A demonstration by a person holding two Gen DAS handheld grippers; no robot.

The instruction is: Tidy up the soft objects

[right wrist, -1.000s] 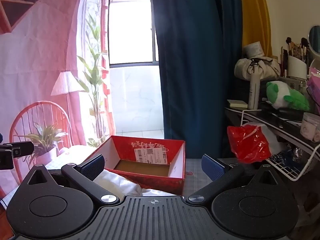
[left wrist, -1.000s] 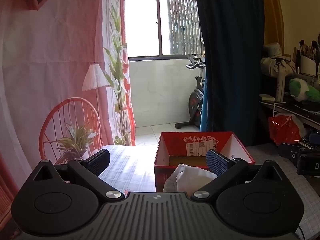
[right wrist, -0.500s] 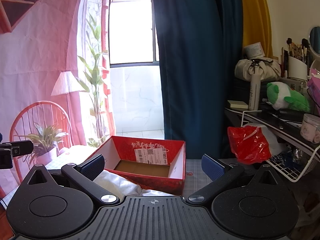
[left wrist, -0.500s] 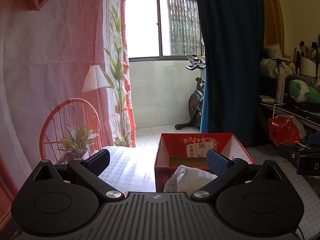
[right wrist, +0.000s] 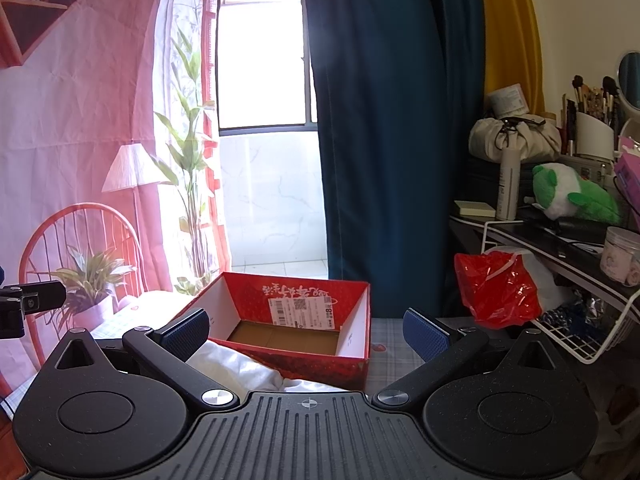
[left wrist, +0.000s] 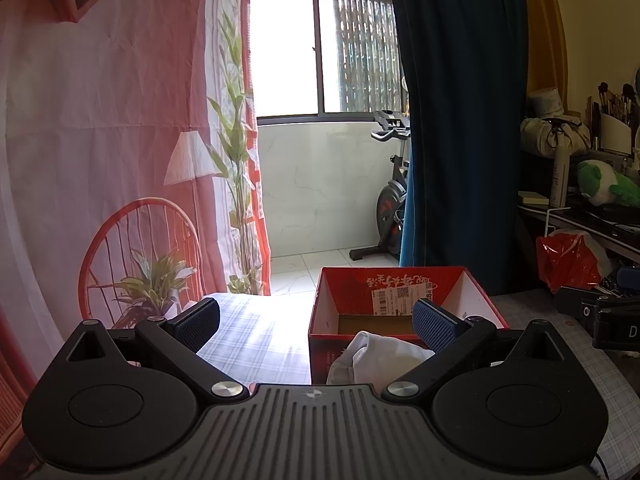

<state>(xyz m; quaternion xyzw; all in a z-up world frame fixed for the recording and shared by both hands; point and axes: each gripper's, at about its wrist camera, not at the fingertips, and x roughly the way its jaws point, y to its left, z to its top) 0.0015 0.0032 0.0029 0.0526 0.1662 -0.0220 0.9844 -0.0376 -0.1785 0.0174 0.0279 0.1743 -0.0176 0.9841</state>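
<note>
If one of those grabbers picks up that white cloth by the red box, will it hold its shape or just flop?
The white cloth lies crumpled in soft folds against the red box, so it will probably droop from wherever it is pinched. It looks thin, so likely light. The textured pads should keep it from slipping.

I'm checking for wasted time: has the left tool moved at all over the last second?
No. In the left view the left tool lines up with the red box and white cloth as before.
</note>
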